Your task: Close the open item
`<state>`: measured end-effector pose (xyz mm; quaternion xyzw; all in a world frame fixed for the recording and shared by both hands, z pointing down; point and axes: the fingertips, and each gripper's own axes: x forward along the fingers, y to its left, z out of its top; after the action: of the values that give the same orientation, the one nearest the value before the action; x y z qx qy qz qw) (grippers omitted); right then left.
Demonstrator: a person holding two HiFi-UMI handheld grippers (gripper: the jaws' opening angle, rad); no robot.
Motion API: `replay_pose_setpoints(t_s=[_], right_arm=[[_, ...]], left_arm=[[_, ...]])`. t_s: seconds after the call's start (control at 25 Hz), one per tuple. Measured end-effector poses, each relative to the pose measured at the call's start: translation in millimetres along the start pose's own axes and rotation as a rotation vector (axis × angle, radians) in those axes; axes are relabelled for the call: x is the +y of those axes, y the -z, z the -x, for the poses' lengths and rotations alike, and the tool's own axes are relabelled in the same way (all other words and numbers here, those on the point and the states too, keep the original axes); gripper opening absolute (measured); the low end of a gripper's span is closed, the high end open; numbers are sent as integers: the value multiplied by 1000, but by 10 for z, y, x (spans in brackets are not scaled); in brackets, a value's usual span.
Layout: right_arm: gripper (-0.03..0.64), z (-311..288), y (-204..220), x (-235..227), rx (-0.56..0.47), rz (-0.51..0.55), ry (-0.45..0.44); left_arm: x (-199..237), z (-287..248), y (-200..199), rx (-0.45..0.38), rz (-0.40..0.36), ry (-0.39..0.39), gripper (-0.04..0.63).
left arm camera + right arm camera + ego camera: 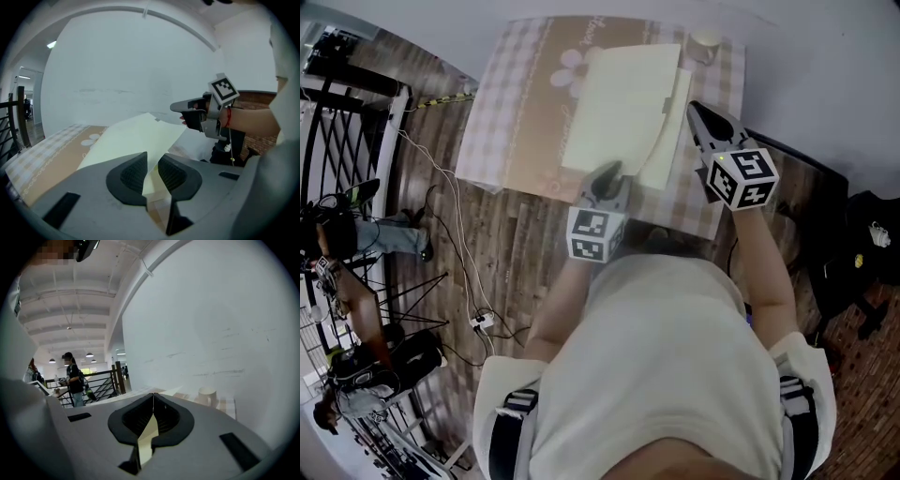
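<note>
A pale yellow folder [623, 103] lies on the checked tablecloth [511, 112]. Its top cover bows slightly over the lower leaf, which shows along the right side [670, 141]. My left gripper [606, 174] is at the folder's near edge with its jaws a narrow gap apart. In the left gripper view the yellow cover [136, 140] shows through that gap, and I see no pad pressing on it. My right gripper [697, 114] is over the folder's right edge with its tips together. From the left gripper view, the right gripper [174, 107] appears just above the cover and holds nothing.
A white mug [705, 42] stands at the table's far right corner, seen again as the mug [206, 396]. A white wall runs close behind the table. A black bag [872, 234] sits at the right; cables and a power strip [481, 321] lie on the floor at the left.
</note>
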<state>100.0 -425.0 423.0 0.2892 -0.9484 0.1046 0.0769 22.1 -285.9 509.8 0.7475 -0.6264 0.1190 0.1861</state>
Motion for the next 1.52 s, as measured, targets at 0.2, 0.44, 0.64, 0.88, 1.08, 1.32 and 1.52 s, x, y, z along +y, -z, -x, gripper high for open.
replay_pose_setpoints(t_s=[0.2, 0.44, 0.64, 0.88, 1.08, 1.32, 1.52], right_arm=[[0, -209, 173, -20, 64, 18, -9], [2, -416, 443, -79, 149, 47, -15], [2, -556, 716, -94, 222, 65, -21], [2, -671, 1005, -123, 297, 90, -14], [2, -745, 1133, -107, 311, 108, -27], [0, -788, 1216, -126, 297, 124, -27], [0, -760, 1300, -188, 281, -2, -15]], left_arm=[[-77, -98, 138, 59, -39, 17, 63], [-125, -187, 248, 101, -54, 32, 66], [-143, -243, 334, 129, -66, 34, 69], [-155, -265, 383, 151, -60, 25, 75], [-148, -288, 386, 163, -50, 19, 83], [-157, -311, 405, 172, -66, 15, 89], [-185, -316, 445, 189, -109, 3, 94]])
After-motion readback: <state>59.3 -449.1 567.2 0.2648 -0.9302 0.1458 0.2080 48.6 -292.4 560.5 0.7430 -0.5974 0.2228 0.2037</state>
